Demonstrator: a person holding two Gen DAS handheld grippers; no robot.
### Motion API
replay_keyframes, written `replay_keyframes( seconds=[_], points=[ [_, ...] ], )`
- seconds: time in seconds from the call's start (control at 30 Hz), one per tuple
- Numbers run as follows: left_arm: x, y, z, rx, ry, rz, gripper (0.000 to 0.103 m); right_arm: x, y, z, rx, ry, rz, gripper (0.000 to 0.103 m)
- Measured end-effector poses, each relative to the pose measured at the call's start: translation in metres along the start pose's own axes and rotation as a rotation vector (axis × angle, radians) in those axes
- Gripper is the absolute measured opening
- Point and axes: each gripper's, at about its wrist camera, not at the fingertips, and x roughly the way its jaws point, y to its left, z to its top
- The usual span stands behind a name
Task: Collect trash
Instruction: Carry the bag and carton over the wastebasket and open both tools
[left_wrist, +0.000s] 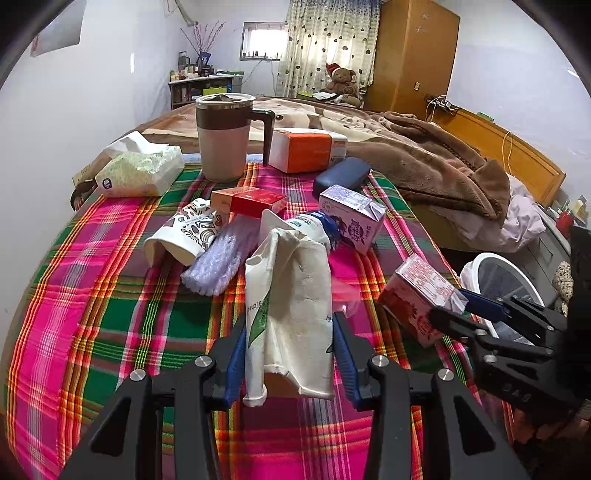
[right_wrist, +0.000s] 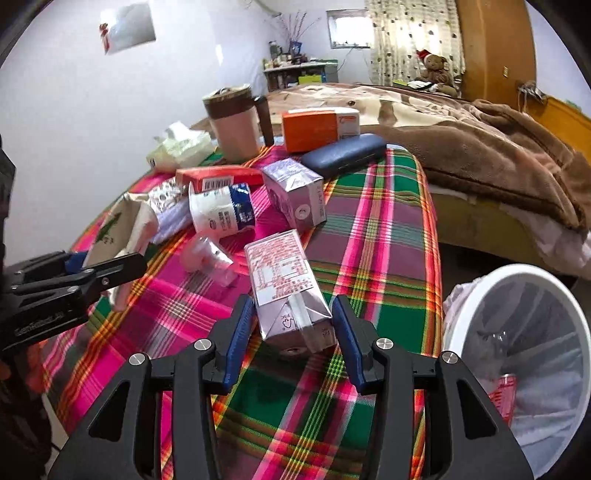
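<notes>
Nearest the left wrist camera, the left gripper (left_wrist: 290, 345) is clamped on a crumpled white paper cup (left_wrist: 291, 306), flattened between the 2 blue pads and lifted clear of the plaid tablecloth (left_wrist: 110, 314); the same cup shows at the left of the right wrist view, pinched in that gripper's black fingers. Nearest the right wrist camera, the right gripper (right_wrist: 293, 332) straddles a pink drink carton (right_wrist: 284, 273) that lies on its side near the table's right edge, its folded end toward the camera. The pads stand just beside the carton's sides with a thin gap showing at each, so the jaws are apart and not pressing. Beside the table on the floor, at the right, stands a white bin (right_wrist: 569, 306) lined with a pale bag, with a red can (right_wrist: 504, 391) lying inside. Farther back on the cloth lie more scraps: a patterned paper cup (left_wrist: 184, 232) on its side, a purple fuzzy wrapper (left_wrist: 218, 258) touching it, a blue-and-white yogurt cup (right_wrist: 223, 212), a clear crumpled plastic cup (right_wrist: 208, 254), a purple milk carton (right_wrist: 295, 192) and a red flat box (right_wrist: 218, 177). Behind them stand a lidded mug (left_wrist: 225, 136), a tissue pack (left_wrist: 140, 173), an orange box (left_wrist: 303, 149) and a dark glasses case (left_wrist: 341, 177).
</notes>
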Motion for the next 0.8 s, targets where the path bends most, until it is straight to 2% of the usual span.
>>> replay_keyframes(
  seconds=[0.07, 0.2, 0.27, 0.5, 0.8],
  points=[
    [-0.001, -0.002, -0.001, 0.003, 0.002, -0.001, 0.043, 0.004, 0.004, 0.002, -0.025, 0.003, -0.015, 0.056],
    [-0.004, -0.005, -0.003, 0.013, 0.003, -0.006, 0.043, 0.008, 0.003, 0.004, 0.000, 0.003, -0.028, 0.056],
    [-0.005, -0.008, -0.003, 0.019, 0.002, -0.009, 0.043, 0.006, -0.001, 0.003, 0.027, -0.004, -0.040, 0.040],
    [-0.013, -0.023, -0.003, 0.046, -0.016, -0.022, 0.043, -0.013, -0.010, -0.005, 0.082, -0.054, -0.060, 0.039],
    [-0.034, -0.053, -0.001, 0.087, -0.069, -0.064, 0.043, -0.059, -0.024, -0.007, 0.138, -0.155, -0.085, 0.039]
  ],
)
